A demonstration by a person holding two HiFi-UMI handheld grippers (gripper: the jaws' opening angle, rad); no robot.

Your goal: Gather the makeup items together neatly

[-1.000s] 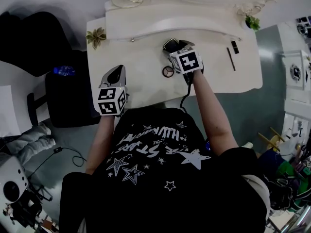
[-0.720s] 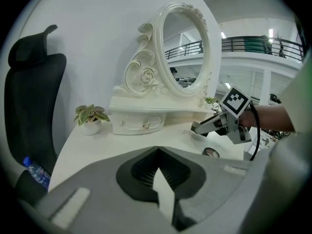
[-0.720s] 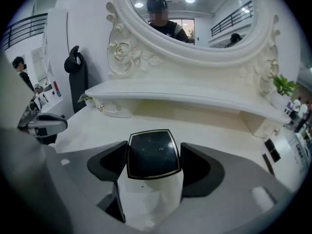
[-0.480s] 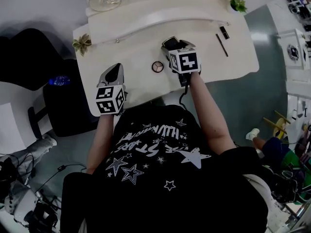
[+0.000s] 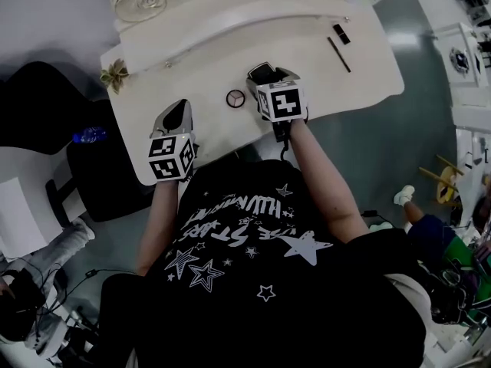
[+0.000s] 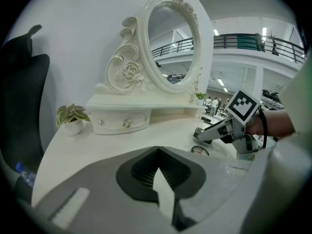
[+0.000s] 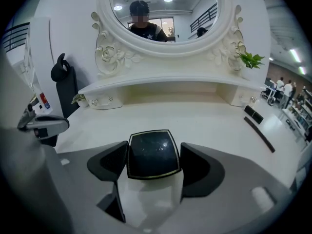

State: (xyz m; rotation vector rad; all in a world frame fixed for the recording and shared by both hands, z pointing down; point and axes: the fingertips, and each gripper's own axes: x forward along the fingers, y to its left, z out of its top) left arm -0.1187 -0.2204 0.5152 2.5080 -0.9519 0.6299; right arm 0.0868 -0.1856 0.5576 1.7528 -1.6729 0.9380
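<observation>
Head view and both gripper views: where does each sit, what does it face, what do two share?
Head view: on the head, steeply down at dressing table; arms, left tongs, right tongs.
Left gripper view: on left tongs, toward mirror; right forearm.
Right gripper view: on right tongs, toward mirror; black compact gripped.
Both gripper views share the mirror.

Seen from overhead, a person in a black star-print T-shirt (image 5: 245, 244) leans over a white tabletop (image 5: 207, 90). The right tool (image 5: 266, 75) grips a black square compact (image 5: 259, 70), while the left tool (image 5: 179, 113) is over the near left corner. A round compact (image 5: 235, 98) lies between them. A thin dark stick (image 5: 338, 54) and a small black case (image 5: 341, 33) lie well apart at right.
</observation>
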